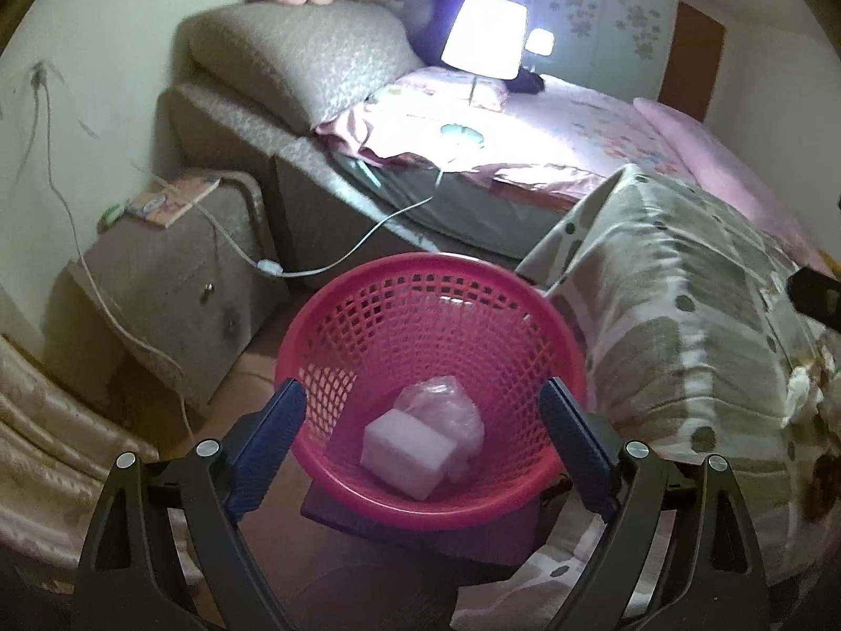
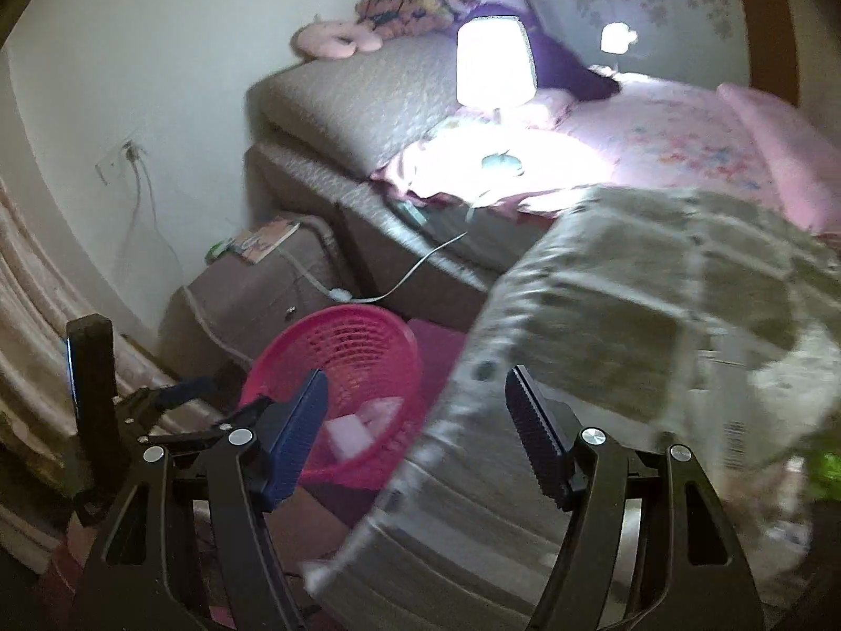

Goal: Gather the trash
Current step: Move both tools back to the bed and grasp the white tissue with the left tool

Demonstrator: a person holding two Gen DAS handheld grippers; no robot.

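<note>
A pink mesh basket (image 1: pixel 368 499) stands on a dark stool beside the bed. In it lie a white block (image 1: pixel 404 455) and a crumpled clear plastic bag (image 1: pixel 447 410). My left gripper (image 1: pixel 423 399) is open and empty, its blue pads on either side of the basket's mouth, just above it. In the right wrist view the basket (image 2: pixel 273 352) is at the lower left with the white block (image 2: pixel 349 436) inside. My right gripper (image 2: pixel 415 384) is open and empty, over the edge of a patterned quilt (image 2: pixel 631 315). The left gripper (image 2: pixel 173 394) shows at the left.
A bed (image 1: pixel 552 131) with a lit lamp (image 1: pixel 483 34) fills the back. A brown nightstand (image 1: pixel 173 273) with a book (image 1: pixel 173 197) and a white cable (image 1: pixel 336 263) stands left. The patterned quilt (image 1: pixel 683 342) hangs at the right. A curtain (image 1: pixel 47 447) is at the far left.
</note>
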